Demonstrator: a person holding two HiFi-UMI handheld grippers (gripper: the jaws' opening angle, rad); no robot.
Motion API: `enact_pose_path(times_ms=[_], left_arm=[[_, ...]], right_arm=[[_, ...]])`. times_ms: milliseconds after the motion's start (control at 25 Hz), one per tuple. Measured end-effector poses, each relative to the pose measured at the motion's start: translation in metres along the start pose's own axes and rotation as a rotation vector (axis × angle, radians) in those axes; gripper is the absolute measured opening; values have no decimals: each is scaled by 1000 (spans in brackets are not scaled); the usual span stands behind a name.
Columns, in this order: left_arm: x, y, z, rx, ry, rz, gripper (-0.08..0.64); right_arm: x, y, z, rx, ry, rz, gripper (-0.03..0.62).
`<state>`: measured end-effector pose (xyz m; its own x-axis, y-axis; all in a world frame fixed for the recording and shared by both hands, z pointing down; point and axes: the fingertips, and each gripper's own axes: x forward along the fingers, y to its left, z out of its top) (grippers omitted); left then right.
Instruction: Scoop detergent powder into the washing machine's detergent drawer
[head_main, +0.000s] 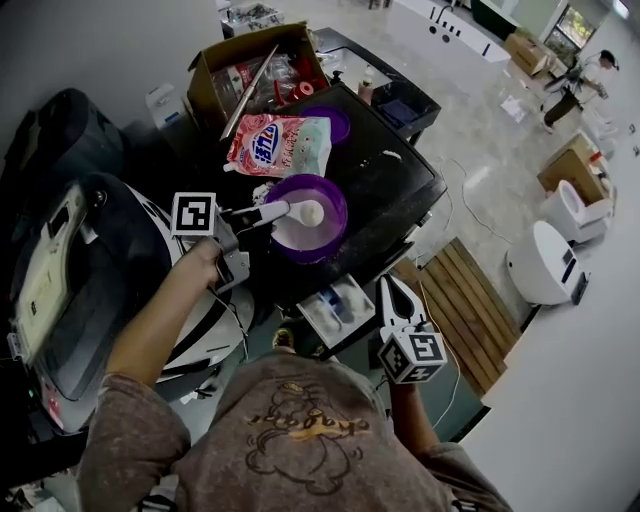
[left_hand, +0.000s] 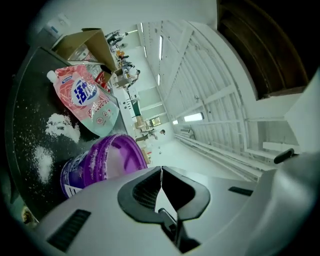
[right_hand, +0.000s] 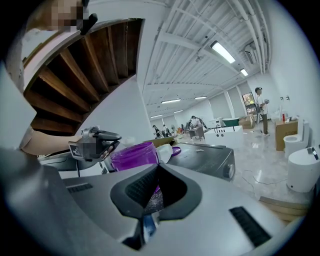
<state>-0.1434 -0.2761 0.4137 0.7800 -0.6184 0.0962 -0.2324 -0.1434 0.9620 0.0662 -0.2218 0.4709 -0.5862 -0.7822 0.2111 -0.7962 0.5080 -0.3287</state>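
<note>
Powder may be spilled between the tub and the drawer, since the scoop is held only by the end of its handle and must be carried over the front edge of the machine top and down. A tilt or a jolt would be enough, and loose powder is seen scattered on the dark top beside the bag. The handle could also be twisted in the grip if the bowl is overfilled, because the load sits well out from the jaws. The drawer may be missed too, as it stands open low at the machine's front, close to the person's body (its compartments are too small to be told apart). The left gripper is clamped on the scoop handle. In its own view the jaws are met at the tips with a pale sliver between them, judged to be the handle. The right gripper is closed on nothing and is held just beside the drawer, pointed up. The scoop is white with a round bowl, and it is held over the open purple tub, at or just above the white powder inside. Whether it is filled cannot be told.
</note>
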Motion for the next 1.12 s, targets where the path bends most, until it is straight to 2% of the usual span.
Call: enact_pose_path(times_ms=[280,520,800,1120], left_arm=[[-10,-2,-11,-81,-205,-49,25],[-11,-12,-33,-139,-275,-132,25],[-13,-23,-64,-175,-255,-171,24],[-15,-22,-96,-188,-202,-210,25]], right_arm=[[-13,-3,0,-16,7,45,-2],[-24,-6,-3,-1,-1,57,-2],[-36,-3,-3,-3,-21,40,-2],[-58,8,-12,7,-24,-23,-2]])
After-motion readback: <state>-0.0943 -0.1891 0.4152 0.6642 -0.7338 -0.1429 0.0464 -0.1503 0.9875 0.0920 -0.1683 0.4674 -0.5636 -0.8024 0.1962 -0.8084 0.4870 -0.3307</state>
